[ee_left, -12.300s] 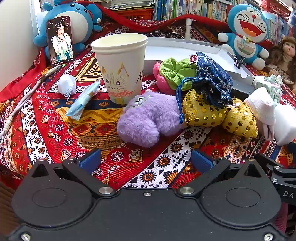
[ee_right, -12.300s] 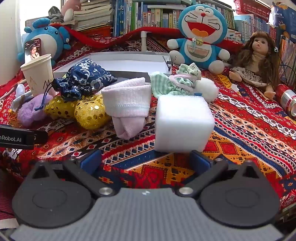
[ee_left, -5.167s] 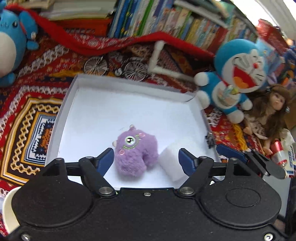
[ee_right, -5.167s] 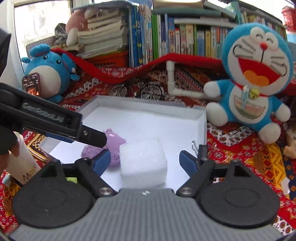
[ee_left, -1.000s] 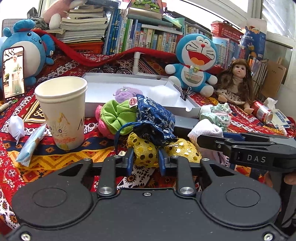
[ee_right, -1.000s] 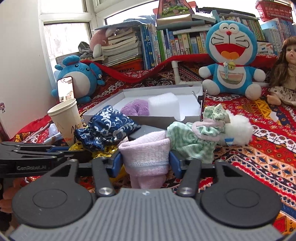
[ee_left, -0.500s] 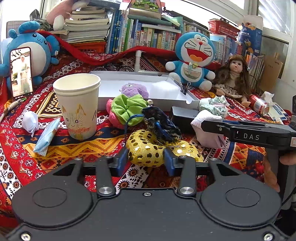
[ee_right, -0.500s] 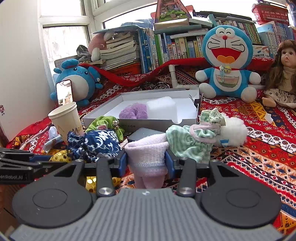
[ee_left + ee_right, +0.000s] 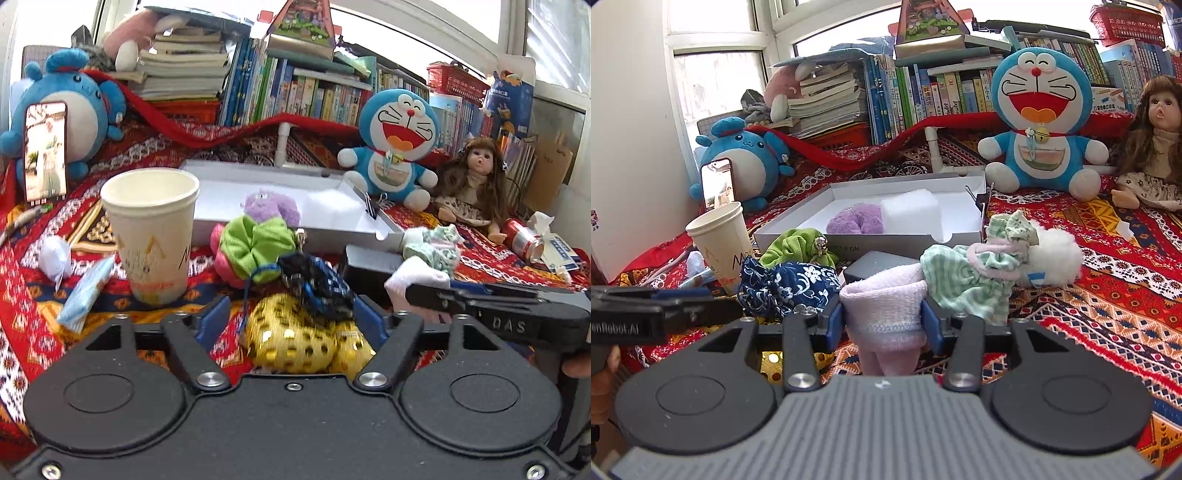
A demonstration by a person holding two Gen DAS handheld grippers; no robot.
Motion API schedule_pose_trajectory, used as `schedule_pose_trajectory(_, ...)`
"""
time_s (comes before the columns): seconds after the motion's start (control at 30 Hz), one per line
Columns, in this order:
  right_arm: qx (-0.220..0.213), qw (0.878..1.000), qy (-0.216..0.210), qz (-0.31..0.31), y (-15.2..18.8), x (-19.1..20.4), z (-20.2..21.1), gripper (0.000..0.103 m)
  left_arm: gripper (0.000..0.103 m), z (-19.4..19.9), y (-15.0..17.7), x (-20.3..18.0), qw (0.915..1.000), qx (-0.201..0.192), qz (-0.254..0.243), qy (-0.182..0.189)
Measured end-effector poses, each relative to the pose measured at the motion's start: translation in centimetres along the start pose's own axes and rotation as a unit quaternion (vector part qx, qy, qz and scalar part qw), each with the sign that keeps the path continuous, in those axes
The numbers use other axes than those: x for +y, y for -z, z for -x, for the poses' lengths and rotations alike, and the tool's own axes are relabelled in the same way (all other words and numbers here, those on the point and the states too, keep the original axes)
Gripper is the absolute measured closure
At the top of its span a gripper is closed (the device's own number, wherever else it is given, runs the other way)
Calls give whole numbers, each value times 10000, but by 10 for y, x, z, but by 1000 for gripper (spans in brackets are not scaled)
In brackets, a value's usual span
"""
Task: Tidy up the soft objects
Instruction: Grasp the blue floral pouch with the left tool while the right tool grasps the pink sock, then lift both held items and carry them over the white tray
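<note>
- Opening now: left gripper [image 9: 291,319], jaws clear of the gold sequinned pouch [image 9: 295,345] and dark blue floral drawstring bag [image 9: 317,284] between them on the red patterned cloth [image 9: 22,295].
- Right gripper [image 9: 882,323] easing wider, pads touching the folded pale pink knitted sock [image 9: 884,308].
- White shallow cardboard tray [image 9: 908,242] behind holds the purple plush toy [image 9: 855,219] and white foam block [image 9: 910,210].

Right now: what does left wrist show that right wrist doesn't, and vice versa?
Left wrist only: the gold sequin pouches between the left gripper, whose jaws are opening, and a red can.

Right wrist only: the pink sock between the right gripper, jaws opening and still about touching it, plus a white fluffy toy.

Both: the white tray holding the purple plush, and the paper cup.
</note>
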State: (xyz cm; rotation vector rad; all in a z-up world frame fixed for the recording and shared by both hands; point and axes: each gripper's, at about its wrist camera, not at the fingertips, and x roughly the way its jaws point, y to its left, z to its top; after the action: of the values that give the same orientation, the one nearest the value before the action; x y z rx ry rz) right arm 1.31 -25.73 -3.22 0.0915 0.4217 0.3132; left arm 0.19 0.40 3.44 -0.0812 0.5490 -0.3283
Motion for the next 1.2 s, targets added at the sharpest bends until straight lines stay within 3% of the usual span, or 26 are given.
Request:
schedule_pose_trajectory(0.17, 8, 10000, 2, 34, 1, 1, 1, 49, 30, -8, -6, -15, 9993, -216, -305, 21)
schedule_pose_trajectory(0.37, -18, 10000, 22, 72, 2, 1, 7, 49, 34, -33, -6, -29, 9987, -77, -476, 149)
schedule_pose_trajectory(0.57, -34, 9999, 50, 95, 4, 0, 14, 49, 55, -56, -1, -30, 9991, 49, -425, 74)
schedule_pose_trajectory(0.63, -12, 10000, 42, 53, 5, -1, 14, 49, 69, -59, 1, -28, 9992, 4, -388, 25)
schedule_pose_trajectory(0.73, 50, 10000, 32, 14, 8, -1, 12, 49, 75, -59, -2, -25, 9995, -40, -302, -9)
schedule_pose_trajectory(0.93, 13, 10000, 54, 19, 10, 3, 11, 58, 79, -54, -11, -14, 9999, -116, -17, 44)
schedule_pose_trajectory(1.2, -6, 10000, 60, 5, 10, 3, 12, 59, 79, -43, -12, -4, 9996, -227, 161, 64)
